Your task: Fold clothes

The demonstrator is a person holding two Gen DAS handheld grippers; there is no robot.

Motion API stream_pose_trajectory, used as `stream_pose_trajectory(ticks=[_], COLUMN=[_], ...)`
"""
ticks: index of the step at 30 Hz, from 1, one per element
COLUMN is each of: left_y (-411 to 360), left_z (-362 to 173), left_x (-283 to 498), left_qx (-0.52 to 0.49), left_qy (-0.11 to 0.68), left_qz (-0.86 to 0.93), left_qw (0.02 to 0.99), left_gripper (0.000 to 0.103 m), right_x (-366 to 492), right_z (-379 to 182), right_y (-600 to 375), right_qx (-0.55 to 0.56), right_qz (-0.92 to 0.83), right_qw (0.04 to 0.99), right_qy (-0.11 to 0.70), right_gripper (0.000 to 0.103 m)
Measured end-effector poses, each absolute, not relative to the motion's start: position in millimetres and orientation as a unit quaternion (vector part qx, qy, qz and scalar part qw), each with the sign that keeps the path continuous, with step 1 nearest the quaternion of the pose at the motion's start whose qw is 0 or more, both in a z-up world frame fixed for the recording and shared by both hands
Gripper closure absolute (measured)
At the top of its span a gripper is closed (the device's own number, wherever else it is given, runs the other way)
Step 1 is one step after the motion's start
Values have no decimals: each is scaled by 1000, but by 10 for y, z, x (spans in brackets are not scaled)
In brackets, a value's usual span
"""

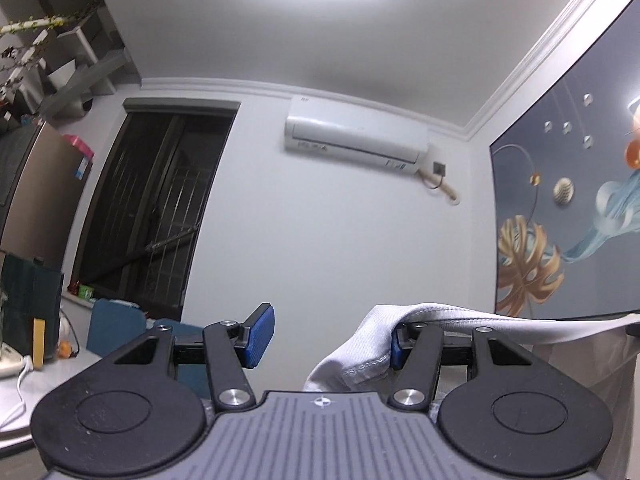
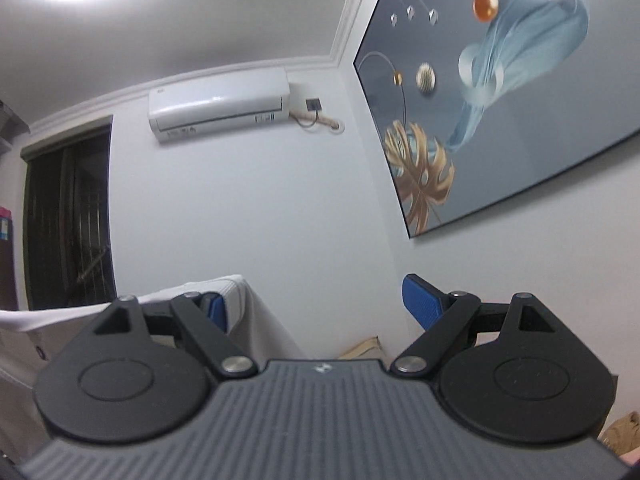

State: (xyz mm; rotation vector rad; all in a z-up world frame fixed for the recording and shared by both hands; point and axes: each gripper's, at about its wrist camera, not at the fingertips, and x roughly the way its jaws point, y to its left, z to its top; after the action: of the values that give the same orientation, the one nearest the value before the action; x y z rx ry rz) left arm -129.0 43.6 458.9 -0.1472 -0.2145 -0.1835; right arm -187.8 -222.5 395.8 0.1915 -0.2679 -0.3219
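The garment (image 1: 372,344) drapes over the right finger of the left tongs (image 1: 328,338) and runs off to the right. It also hangs over the left finger of the right tongs (image 2: 316,308). On the wall behind, the air conditioner (image 1: 356,138) sits between the window (image 1: 152,208) and the picture (image 1: 568,216).

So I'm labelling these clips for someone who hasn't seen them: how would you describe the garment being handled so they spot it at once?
Start at the white air conditioner high on the wall and drop to the open left gripper. The pale grey garment is draped over its right-hand blue pad, its stitched hem stretching off right. It is the only cloth there, soft and wrinkled among hard black and blue gripper parts.
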Motion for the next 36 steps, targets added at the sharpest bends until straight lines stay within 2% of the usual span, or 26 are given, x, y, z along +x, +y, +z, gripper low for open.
stream_pose_trajectory(ticks=[4, 11, 18, 22, 25, 28, 30, 36], left_y=[422, 264, 57, -117, -353, -532, -642, -767], left_z=[4721, 4114, 3184, 2666, 2102, 1287, 654, -1020], left_x=[-1331, -319, 1513, 2691, 3605, 4485, 4996, 5900], left_qx=[-87, -81, -63, -61, -55, -43, -33, -2], left_qy=[-87, -1, 77, 95, 117, 158, 201, 375], left_qz=[-110, -106, -80, -54, -42, -44, -46, -66], left_qw=[986, 991, 992, 992, 991, 986, 978, 925], left_gripper=[45, 45, 45, 45, 43, 37, 35, 35], right_x=[-1935, -1094, 436, 1493, 2301, 3147, 3650, 4711], right_z=[4050, 3499, 2698, 2260, 1809, 1163, 631, -868], right_y=[-2256, -2423, -2749, -2941, -3073, -3275, -3457, -3664], right_qx=[86, 81, 79, 79, 67, 59, 63, 73], right_qz=[-169, -173, -169, -173, -185, -197, -193, -129], right_qw=[973, 981, 982, 980, 978, 972, 967, 936], right_qy=[-130, -42, 40, 62, 76, 114, 155, 319], right_gripper=[16, 16, 16, 17, 17, 17, 17, 17])
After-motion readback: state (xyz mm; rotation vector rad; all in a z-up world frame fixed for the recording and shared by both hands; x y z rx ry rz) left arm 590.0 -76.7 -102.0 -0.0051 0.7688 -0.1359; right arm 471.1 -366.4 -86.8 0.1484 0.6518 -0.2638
